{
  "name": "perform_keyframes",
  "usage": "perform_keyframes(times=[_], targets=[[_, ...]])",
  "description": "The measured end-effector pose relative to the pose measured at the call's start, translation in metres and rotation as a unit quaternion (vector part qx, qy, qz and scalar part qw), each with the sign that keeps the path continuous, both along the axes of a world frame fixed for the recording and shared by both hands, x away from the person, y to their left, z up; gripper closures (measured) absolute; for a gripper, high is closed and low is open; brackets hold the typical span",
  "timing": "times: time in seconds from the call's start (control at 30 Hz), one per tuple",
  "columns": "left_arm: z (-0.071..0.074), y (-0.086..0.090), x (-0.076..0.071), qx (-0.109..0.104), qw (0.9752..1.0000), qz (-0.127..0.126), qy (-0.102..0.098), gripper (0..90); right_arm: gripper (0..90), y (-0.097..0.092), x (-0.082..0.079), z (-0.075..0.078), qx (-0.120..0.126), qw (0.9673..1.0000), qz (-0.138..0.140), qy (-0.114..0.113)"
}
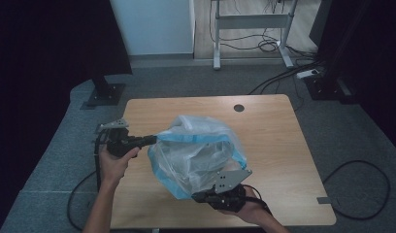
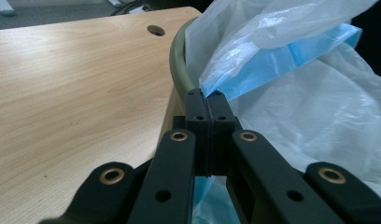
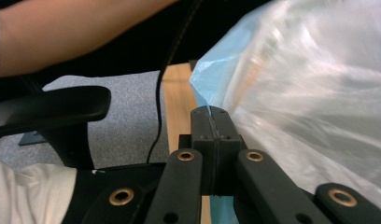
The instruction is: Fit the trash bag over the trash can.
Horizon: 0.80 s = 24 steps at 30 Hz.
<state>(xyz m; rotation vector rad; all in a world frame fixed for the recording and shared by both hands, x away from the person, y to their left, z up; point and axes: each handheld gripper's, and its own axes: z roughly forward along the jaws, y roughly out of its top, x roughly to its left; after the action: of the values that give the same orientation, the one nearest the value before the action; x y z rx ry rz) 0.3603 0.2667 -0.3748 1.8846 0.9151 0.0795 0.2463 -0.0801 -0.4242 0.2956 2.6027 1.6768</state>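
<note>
A translucent plastic bag point(image 1: 196, 150) with a blue rim stands puffed up in the middle of the wooden table point(image 1: 273, 145), with something grey dimly visible inside it. My left gripper point(image 1: 155, 140) reaches in from the left, jaws shut on the bag's blue edge. In the left gripper view the jaws point(image 2: 208, 100) pinch that blue hem beside a curved olive rim point(image 2: 175, 60) that the bag point(image 2: 319, 116) drapes over. My right gripper point(image 1: 198, 196) is at the bag's near side, low by the table's front edge. In the right gripper view it point(image 3: 212, 112) is shut on the blue edge of the bag point(image 3: 319, 93).
A round cable hole point(image 1: 239, 108) sits near the table's far edge. A black chair armrest point(image 3: 53, 109) lies left of the table's front edge. Cables point(image 1: 361, 189) trail over the grey floor at right, and a desk frame point(image 1: 252, 22) stands behind.
</note>
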Motion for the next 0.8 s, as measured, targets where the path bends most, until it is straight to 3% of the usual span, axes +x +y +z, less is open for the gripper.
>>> perform_keyframes(times=[0.2,0.27,0.33,0.43,0.5,0.6,0.73,0.8], targets=[[-0.003,-0.002,0.002,-0.001,1.0000,0.002,0.002,89.9,89.0,-0.005,0.005,-0.019,-0.006,0.9998,-0.016,0.011],[-0.003,-0.002,0.002,-0.001,1.0000,0.002,0.001,89.8,86.7,-0.008,0.006,-0.023,0.003,0.9997,-0.016,0.017],[-0.002,-0.002,0.000,-0.003,1.0000,0.000,-0.005,88.5,71.4,-0.011,0.002,-0.020,0.017,0.9997,-0.009,0.014],[0.001,-0.002,-0.002,-0.002,0.9999,-0.002,-0.013,88.6,58.0,-0.022,-0.010,0.002,0.059,0.9981,-0.013,-0.006],[0.002,-0.003,-0.002,-0.002,0.9999,-0.003,-0.016,89.2,53.4,-0.034,-0.013,0.024,0.090,0.9952,-0.034,-0.019],[0.003,-0.004,-0.002,-0.003,0.9998,-0.005,-0.017,89.4,49.3,-0.051,-0.006,0.048,0.100,0.9903,-0.082,-0.052],[0.003,-0.005,-0.001,-0.005,0.9998,-0.006,-0.018,89.7,46.1,-0.076,0.025,0.068,0.091,0.9771,-0.174,-0.082],[0.002,-0.006,0.000,-0.005,0.9998,-0.007,-0.017,89.7,46.0,-0.083,0.041,0.070,0.084,0.9723,-0.201,-0.085]])
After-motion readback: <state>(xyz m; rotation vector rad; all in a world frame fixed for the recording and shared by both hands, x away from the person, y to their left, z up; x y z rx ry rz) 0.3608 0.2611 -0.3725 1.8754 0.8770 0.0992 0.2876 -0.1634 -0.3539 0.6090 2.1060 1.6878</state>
